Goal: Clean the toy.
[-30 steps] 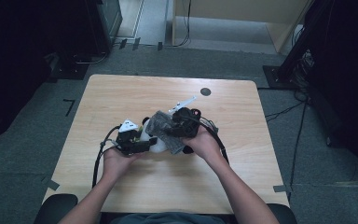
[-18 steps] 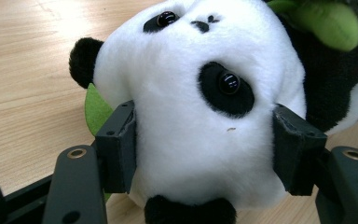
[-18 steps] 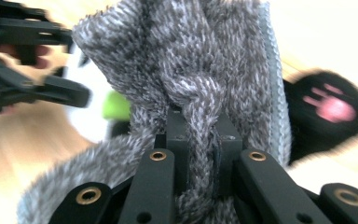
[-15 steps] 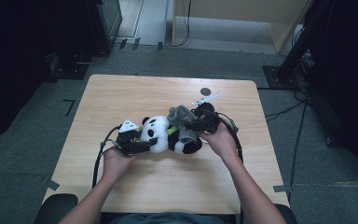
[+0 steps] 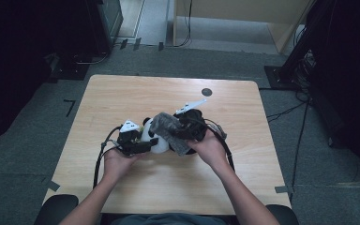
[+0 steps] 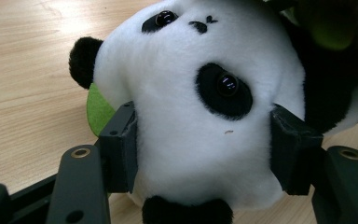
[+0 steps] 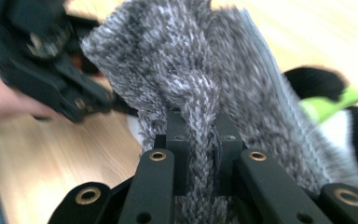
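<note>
A plush panda (image 6: pixel 200 116), soft white fleece with round black ears and glossy bead eyes, lies at the centre of the pale wood-grain bench (image 5: pixel 122 103) in the high view. The left tool (image 6: pixel 203 154) pinches its head, jaws having just closed a little further. The right tool (image 7: pixel 200 158) is clamped on a shaggy grey knitted cloth (image 7: pixel 191 84), draped over the panda's body. A small dark disc (image 5: pixel 206 92) sits near the bench's far edge.

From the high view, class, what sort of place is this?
Probably a lab or recording room, not a home: a bare wooden table on grey carpet, cables trailing across the floor, and tape marks beside the table.
</note>
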### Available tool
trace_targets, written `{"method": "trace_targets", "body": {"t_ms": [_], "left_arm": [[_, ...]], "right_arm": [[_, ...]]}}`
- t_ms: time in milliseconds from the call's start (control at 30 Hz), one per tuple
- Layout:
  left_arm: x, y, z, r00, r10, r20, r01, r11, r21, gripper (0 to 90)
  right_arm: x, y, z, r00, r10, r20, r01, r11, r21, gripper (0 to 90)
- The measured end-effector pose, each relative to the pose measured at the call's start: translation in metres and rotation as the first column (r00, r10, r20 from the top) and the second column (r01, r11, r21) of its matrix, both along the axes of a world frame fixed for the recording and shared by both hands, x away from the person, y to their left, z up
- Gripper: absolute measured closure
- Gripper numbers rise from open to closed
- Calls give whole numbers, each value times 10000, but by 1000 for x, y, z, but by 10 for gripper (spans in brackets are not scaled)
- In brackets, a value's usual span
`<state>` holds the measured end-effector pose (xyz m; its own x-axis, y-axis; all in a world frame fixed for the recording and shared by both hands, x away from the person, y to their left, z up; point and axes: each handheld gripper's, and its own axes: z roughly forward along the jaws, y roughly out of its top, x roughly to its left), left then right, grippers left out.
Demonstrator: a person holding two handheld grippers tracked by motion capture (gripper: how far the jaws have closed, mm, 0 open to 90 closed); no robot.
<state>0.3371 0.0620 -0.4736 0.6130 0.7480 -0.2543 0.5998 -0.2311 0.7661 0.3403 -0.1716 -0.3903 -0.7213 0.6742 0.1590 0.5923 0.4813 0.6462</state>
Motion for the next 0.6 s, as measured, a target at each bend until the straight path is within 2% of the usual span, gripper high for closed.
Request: {"method": "trace_targets", "body": {"t_ms": [133, 233, 267, 400, 600], "left_arm": [[2, 2, 0, 9997, -30, -262, 26, 9999, -135, 370], [1, 1, 0, 9998, -54, -208, 53, 10000, -52, 370], [1, 1, 0, 9998, -58, -201, 57, 10000, -46, 370], [1, 1, -1, 9999, -95, -132, 95, 10000, -10, 370], [0, 1, -1, 9998, -199, -62, 199, 9998, 61, 369]], "right_arm": [[-10, 6, -13, 9979, 281, 580, -250, 9983, -535, 816], [-21, 10, -18, 9927, 589, 1055, -479, 9934, -1042, 816], [-24, 10, -20, 9923, 617, 1070, -499, 9928, -1093, 816], [-32, 11, -33, 9936, 924, 650, -825, 9866, -1409, 816], [-43, 7, -45, 9880, 1166, 1012, -966, 9781, -1842, 817]]}}
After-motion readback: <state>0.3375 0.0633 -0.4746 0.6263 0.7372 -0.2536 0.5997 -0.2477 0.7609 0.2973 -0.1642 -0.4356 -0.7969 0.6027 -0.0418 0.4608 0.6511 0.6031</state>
